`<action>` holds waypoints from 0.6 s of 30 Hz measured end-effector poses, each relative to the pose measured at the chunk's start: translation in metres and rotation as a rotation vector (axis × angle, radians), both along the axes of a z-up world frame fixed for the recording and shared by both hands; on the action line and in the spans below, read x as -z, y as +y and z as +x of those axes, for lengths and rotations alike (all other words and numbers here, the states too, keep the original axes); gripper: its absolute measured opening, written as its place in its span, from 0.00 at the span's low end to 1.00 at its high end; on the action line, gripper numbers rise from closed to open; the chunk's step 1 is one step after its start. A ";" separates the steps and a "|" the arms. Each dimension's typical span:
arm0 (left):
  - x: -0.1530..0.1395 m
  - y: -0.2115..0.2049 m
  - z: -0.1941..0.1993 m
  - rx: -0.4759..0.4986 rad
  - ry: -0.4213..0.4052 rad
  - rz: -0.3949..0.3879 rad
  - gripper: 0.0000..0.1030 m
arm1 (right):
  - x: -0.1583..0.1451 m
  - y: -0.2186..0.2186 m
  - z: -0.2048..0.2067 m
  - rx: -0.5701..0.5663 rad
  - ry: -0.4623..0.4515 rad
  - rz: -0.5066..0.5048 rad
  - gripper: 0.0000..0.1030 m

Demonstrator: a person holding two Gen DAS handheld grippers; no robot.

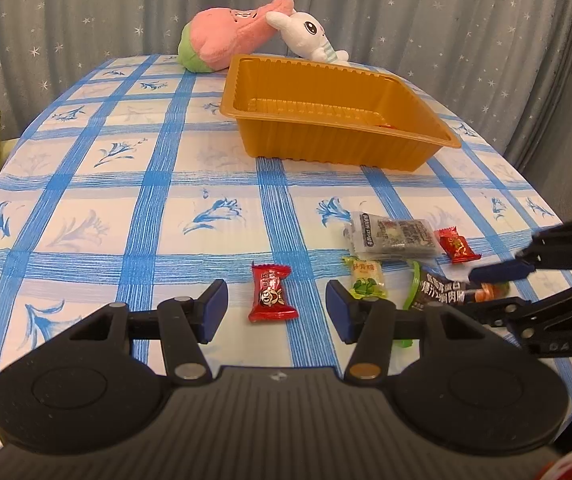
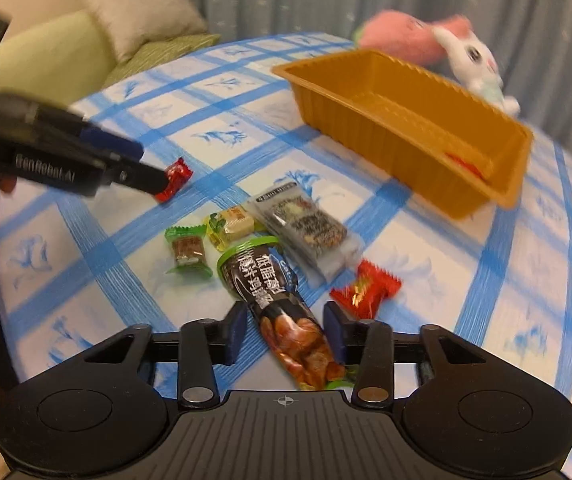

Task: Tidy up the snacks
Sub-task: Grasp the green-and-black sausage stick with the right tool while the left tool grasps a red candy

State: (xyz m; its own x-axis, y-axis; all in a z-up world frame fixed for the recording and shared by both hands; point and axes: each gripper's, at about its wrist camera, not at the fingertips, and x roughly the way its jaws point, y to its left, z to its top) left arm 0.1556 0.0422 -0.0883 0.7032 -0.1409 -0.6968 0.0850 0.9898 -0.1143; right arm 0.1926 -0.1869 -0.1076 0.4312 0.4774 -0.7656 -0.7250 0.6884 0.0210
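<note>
Straddling now: right gripper (image 2: 286, 332) narrowed around the near end of the long dark snack packet (image 2: 270, 288); one pad touching the wrapper, the other a sliver off; firm squeeze impossible to confirm.
Left gripper (image 1: 276, 312): partly open, nothing held, hovering over a red candy with a cartoon face (image 1: 274, 294).
Packet position: flat on the blue-checked tablecloth (image 1: 126, 200), green-edged top pointing toward the orange tray (image 1: 325, 140), tray well apart at the far side.
Handling, judged: light, soft foil-plastic sleeve with a firmer filling; glossy, so likely slippery; bendy if lifted by one end.
Best hold, judged: across the narrow width over the filled body, not the flat crimped seal; a hold nearer the middle for less droop.
Risk, judged: drooping far end brushing the neighbouring sweets on the way up.
Long dark packets: one.
Red candies on the cloth: two, the cartoon one and a red-and-gold candy (image 2: 365, 288) just beside the dark packet.
Yellow-green candy (image 2: 232, 228): one.
Green-wrapped brown candy (image 2: 188, 250): one.
Grey printed packet (image 2: 305, 232): one, perhaps two stacked; unclear.
Already in the tray: one red item (image 2: 465, 166), type too blurred to tell.
Trays: one.
Plush toys behind the tray: two, a pink plush (image 1: 226, 40) and a white rabbit plush (image 1: 305, 32).
</note>
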 end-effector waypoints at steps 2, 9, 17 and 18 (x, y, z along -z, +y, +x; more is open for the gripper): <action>0.000 0.000 -0.001 -0.001 0.002 -0.001 0.49 | -0.004 -0.004 -0.001 0.033 0.058 0.049 0.37; 0.002 0.000 0.000 0.002 0.007 -0.002 0.49 | 0.003 0.005 -0.015 -0.007 0.005 0.007 0.37; 0.006 -0.001 0.005 -0.002 0.016 0.007 0.49 | 0.007 0.010 -0.018 0.008 0.011 0.016 0.29; 0.006 -0.002 0.005 -0.003 0.017 0.013 0.49 | 0.007 0.011 -0.021 0.003 0.009 0.017 0.29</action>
State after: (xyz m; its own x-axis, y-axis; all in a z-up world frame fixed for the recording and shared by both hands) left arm 0.1611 0.0405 -0.0944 0.6918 -0.1292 -0.7104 0.0798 0.9915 -0.1027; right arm 0.1719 -0.1762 -0.1146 0.4255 0.4889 -0.7615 -0.7227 0.6900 0.0392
